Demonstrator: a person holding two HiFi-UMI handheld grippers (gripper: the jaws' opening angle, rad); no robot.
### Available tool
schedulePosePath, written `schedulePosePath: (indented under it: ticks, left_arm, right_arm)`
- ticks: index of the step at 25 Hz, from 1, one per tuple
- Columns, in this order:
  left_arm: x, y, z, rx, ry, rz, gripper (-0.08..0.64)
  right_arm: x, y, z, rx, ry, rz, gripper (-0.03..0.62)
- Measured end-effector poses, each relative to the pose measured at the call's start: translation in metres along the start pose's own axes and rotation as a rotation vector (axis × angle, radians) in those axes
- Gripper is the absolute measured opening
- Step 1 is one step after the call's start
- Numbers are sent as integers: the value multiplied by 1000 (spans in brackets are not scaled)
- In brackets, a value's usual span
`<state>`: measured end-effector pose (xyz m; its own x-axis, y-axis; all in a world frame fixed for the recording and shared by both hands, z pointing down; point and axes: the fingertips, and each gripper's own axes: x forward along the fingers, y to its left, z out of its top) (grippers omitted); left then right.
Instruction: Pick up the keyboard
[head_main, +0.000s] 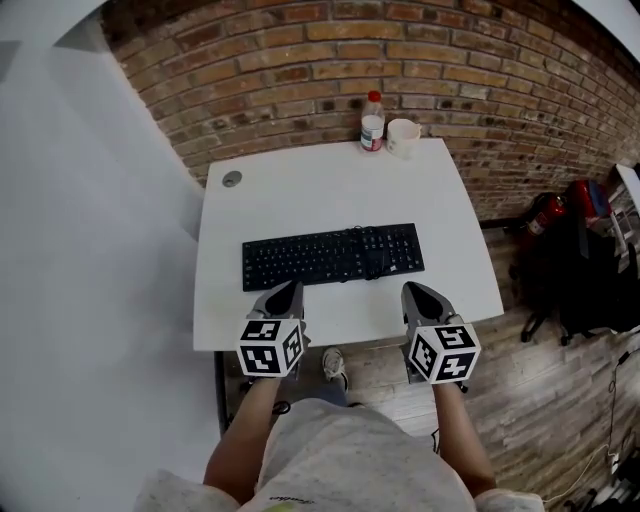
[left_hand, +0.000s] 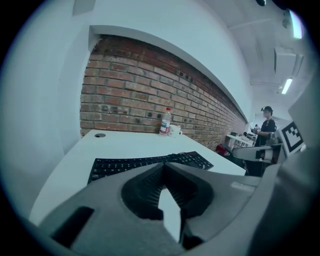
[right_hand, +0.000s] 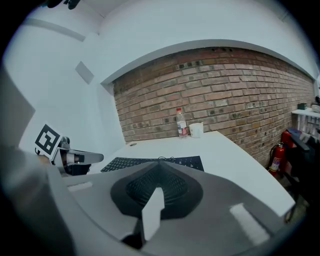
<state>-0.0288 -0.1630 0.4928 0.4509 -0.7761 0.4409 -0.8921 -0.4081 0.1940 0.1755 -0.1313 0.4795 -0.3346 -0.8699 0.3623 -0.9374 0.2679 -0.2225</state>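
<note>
Two grippers sit low in the head view, side by side, just over the near edge of a white table. Each one has a cube with black and white squares at its back end. The left gripper is at the lower left of the middle, and the right gripper is at the lower right of the middle. Both point up the picture, toward the keyboard.

Both sets of jaws are closed tight. In each gripper view the two grey tips meet in a point and nothing is between them. They hold nothing.

The black keyboard lies flat across the middle of the table, just past the tips. The left tips come up to its near edge, close to its left end. The right tips come up near its right end. I cannot tell if any tip touches it. In the left gripper view the keyboard shows right behind the closed tips, and it is the same in the right gripper view.

Farther back, at the far edge of the table, stand a bottle with a red cap and a white cup, close together. Behind them is a brick wall.
</note>
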Motion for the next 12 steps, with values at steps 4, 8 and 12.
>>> schedulePosePath:
  ticks: [4, 8, 12]
  left_arm:
    - [20, 29, 2, -11, 23, 41, 0]
    - [39, 56, 3, -29, 36, 65, 64]
    - [51, 83, 1, -34, 63, 100, 145]
  right_arm:
    - [33, -12, 2, -17, 31, -7, 11]
    - [62, -29, 1, -19, 62, -32, 16]
    - [82, -46, 0, -14, 95, -70, 63]
